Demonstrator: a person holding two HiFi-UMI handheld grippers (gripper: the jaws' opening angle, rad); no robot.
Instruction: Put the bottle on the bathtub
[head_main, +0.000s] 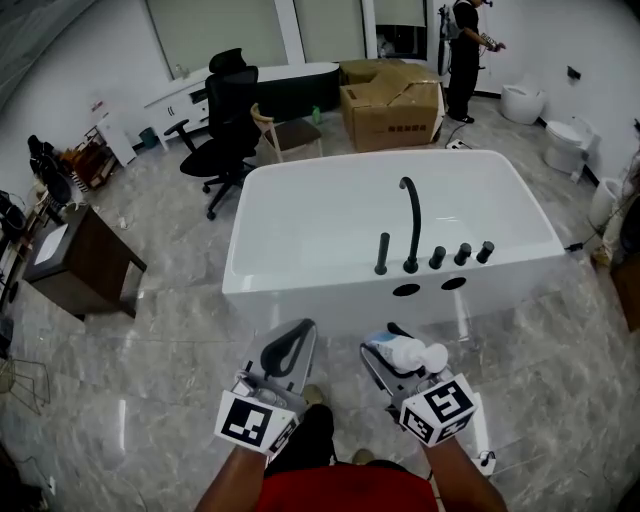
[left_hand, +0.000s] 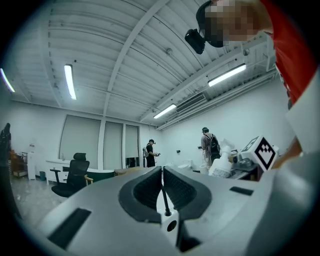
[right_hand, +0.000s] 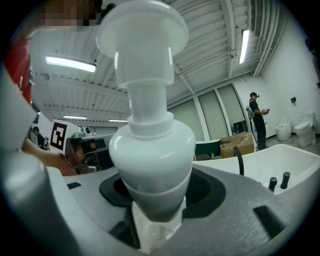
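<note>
A white pump bottle (head_main: 409, 352) lies in my right gripper (head_main: 392, 352), which is shut on it just in front of the bathtub's near wall. In the right gripper view the bottle (right_hand: 150, 135) fills the middle, pump head up, its body wedged between the jaws. The white bathtub (head_main: 300, 292) stands ahead, with a black faucet (head_main: 411, 222) and knobs on its near rim. My left gripper (head_main: 290, 345) hangs beside the right one, shut with nothing in it; its pads (left_hand: 150, 187) meet in the left gripper view.
A black office chair (head_main: 222, 125) and a cardboard box (head_main: 392, 112) stand beyond the tub. A dark wooden cabinet (head_main: 78, 262) sits at the left. A person (head_main: 463, 55) stands at the far back, with toilets (head_main: 568, 143) at the right. Marble floor surrounds the tub.
</note>
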